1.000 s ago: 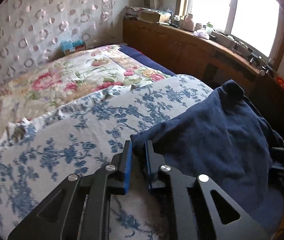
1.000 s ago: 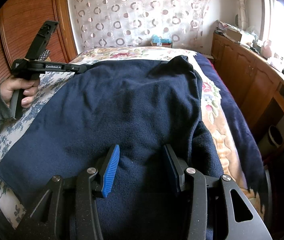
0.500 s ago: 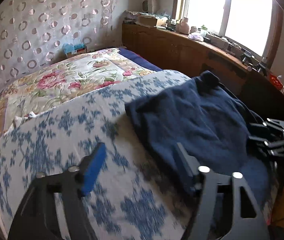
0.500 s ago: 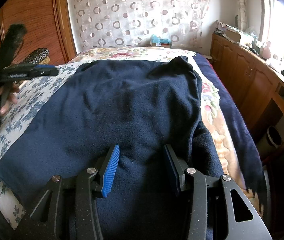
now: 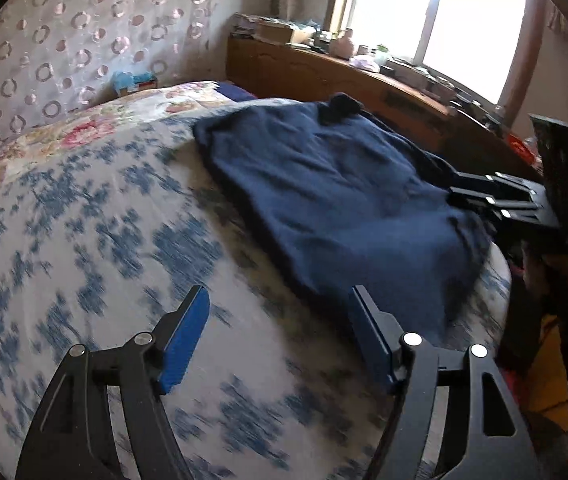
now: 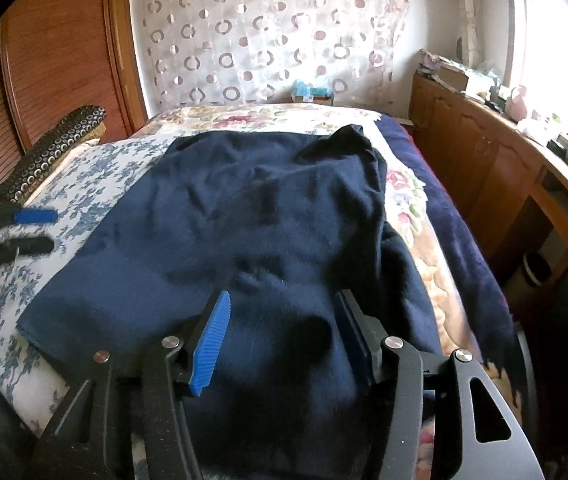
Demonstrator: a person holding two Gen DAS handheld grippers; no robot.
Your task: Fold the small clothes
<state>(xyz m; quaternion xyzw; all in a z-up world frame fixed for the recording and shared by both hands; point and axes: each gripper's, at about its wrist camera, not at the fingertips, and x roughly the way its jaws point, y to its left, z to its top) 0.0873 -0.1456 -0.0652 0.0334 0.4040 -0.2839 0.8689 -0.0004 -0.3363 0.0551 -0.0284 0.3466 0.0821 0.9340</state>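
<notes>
Your navy fleece garment [image 6: 267,232] lies spread on the bed, its left edge running from 9 to 11 o'clock beside bare blue-floral bedspread [image 5: 83,248]. Your left tongs [image 5: 279,332] hang wide, released, above that cloth. Your right tongs [image 6: 279,332] gape over soft fleece, gripping nothing.

Navy garment [image 6: 259,232] spread flat on blue-floral bedcover [image 6: 83,184], one corner bunched up at far end. Right gripper [image 6: 279,336] over garment's near edge, jaws apart, cloth between them. Left gripper [image 6: 31,230] left of garment, above bedcover, jaws apart, holding nothing, blurred.
</notes>
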